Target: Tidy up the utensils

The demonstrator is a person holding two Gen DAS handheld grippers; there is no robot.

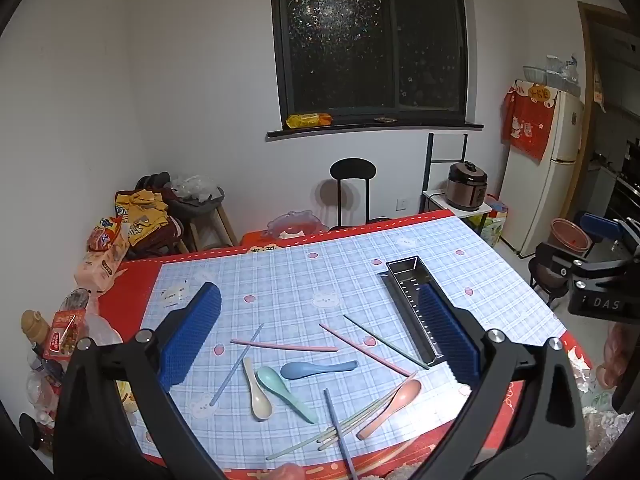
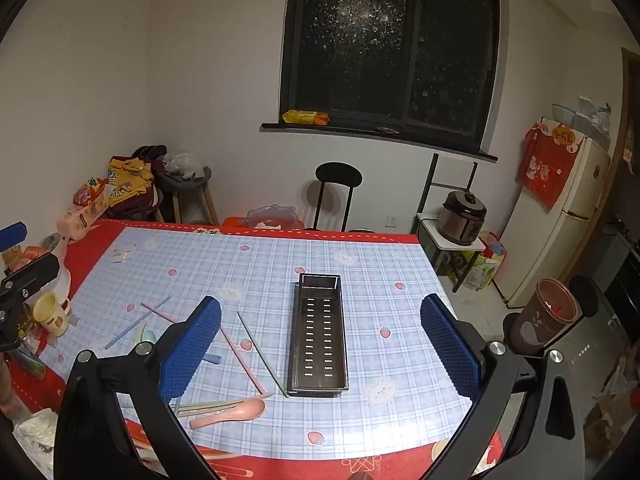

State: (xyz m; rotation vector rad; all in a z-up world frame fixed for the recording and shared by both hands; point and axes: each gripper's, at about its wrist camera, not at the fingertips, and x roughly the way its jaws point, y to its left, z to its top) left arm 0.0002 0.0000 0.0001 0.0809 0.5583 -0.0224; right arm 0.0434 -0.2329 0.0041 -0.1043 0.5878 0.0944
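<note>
From the left wrist, the left claw hangs spread wide and empty above the desk with its blue plaid cloth; left of the long perforated steel tray lie the blue spoon, mint spoon, cream spoon, pink spoon and scattered pastel chopsticks. From the right wrist, the right claw is likewise spread and empty, straddling the tray, with a green chopstick just beside its left wall.
</note>
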